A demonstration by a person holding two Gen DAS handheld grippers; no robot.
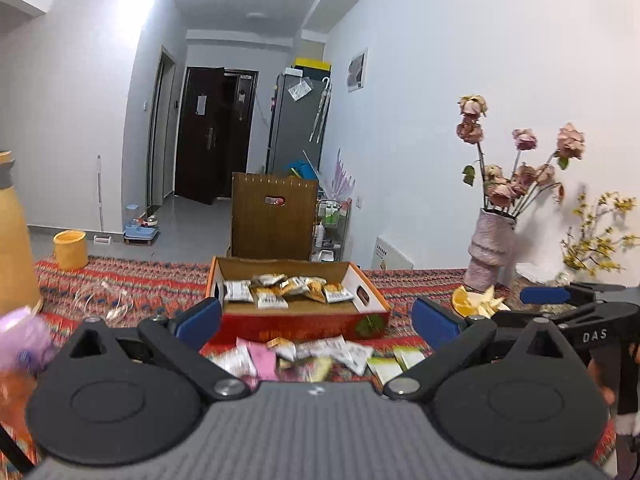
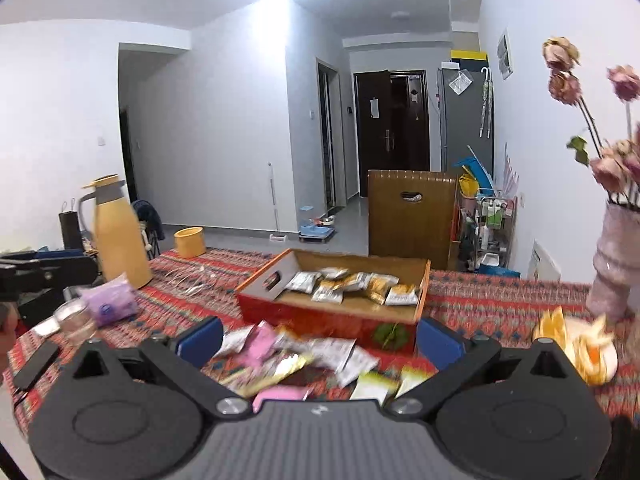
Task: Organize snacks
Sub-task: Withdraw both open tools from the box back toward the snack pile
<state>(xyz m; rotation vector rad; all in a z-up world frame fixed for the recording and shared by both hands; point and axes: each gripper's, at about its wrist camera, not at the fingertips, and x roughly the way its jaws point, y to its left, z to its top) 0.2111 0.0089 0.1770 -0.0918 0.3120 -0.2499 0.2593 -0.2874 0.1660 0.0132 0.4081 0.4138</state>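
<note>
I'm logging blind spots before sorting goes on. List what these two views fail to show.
- Loose snack packets: blurred in both views, print unreadable; the nearest are hidden behind each tool's body.
- Packets in the box: too small to tell brands.
- Vase: cut by the right wrist view's edge.
- Fruit plate: blurred in the right wrist view.
- Right tool: only partly visible in the left wrist view.
</note>
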